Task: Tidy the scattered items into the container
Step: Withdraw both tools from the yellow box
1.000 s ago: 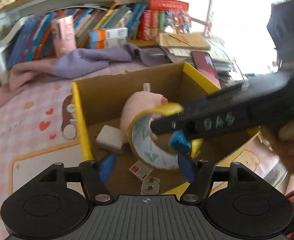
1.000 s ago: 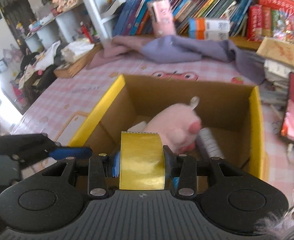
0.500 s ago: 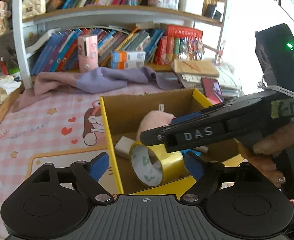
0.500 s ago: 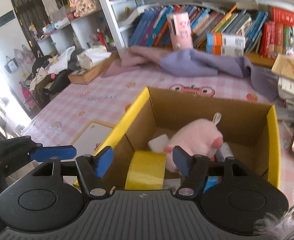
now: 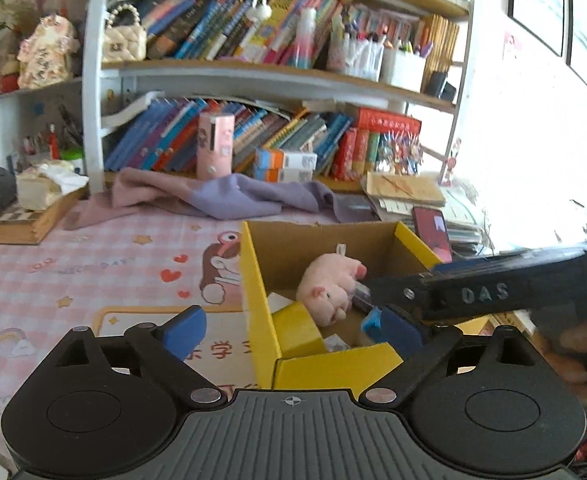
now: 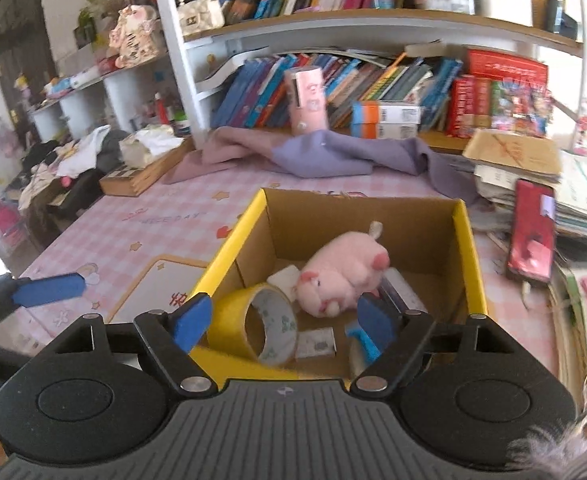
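Observation:
A cardboard box with yellow rims (image 6: 467, 248) (image 5: 253, 276) stands on the pink mat. In it lie a yellow tape roll (image 6: 259, 326) (image 5: 297, 330), a pink plush pig (image 6: 343, 276) (image 5: 331, 286), a white block (image 6: 283, 278) and small cards (image 6: 315, 344). My right gripper (image 6: 283, 320) is open and empty above the box's near rim. My left gripper (image 5: 289, 330) is open and empty, just in front of the box. The right gripper's black arm (image 5: 493, 292) crosses the left wrist view above the box's right side.
A purple cloth (image 6: 333, 156) lies behind the box below a bookshelf with a pink carton (image 6: 307, 98). A phone (image 6: 531, 232) rests on paper stacks at the right. A wooden tray (image 6: 145, 172) sits at the left. The pink mat (image 5: 73, 280) spreads left of the box.
The right gripper opened and let the tape roll go into the box, then drew back and up. The left gripper also pulled back and rose.

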`<action>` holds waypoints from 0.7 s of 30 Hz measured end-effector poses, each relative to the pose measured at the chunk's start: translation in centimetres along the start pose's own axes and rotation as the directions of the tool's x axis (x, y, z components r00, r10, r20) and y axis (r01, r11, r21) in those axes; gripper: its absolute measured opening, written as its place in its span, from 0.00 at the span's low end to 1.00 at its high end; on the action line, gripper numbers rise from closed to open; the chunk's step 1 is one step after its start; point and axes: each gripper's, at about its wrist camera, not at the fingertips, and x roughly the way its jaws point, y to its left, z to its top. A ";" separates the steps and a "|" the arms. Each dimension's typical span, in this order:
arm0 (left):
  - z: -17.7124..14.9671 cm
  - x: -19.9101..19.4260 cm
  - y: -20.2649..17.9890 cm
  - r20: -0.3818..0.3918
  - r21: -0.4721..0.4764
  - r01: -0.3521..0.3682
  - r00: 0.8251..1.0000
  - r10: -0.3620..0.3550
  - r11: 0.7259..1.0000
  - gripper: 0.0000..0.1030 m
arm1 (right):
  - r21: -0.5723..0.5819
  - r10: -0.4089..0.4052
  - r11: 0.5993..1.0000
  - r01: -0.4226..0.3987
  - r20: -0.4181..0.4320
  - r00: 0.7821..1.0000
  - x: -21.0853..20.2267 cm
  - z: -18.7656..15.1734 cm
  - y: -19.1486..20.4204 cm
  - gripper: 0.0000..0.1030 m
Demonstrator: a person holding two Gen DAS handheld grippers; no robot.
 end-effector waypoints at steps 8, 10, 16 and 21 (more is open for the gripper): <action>-2.4 -4.9 2.0 0.025 0.015 -0.036 0.999 0.036 0.999 0.96 | 0.024 -0.091 0.996 0.090 0.053 0.994 -4.1 -3.7 4.3 0.78; -3.3 -6.1 2.6 0.033 0.017 -0.061 0.998 0.061 0.998 0.97 | 0.012 -0.134 0.991 0.134 0.071 0.988 -5.0 -5.0 5.6 0.78; -6.1 -8.8 4.1 0.019 0.030 -0.126 0.992 0.125 0.992 0.99 | -0.004 -0.238 0.971 0.240 0.088 0.967 -6.7 -9.1 8.7 0.78; -7.8 -10.1 4.9 -0.020 0.048 -0.154 0.988 0.156 0.987 1.00 | 0.008 -0.246 0.969 0.246 0.068 0.967 -7.1 -11.8 10.9 0.81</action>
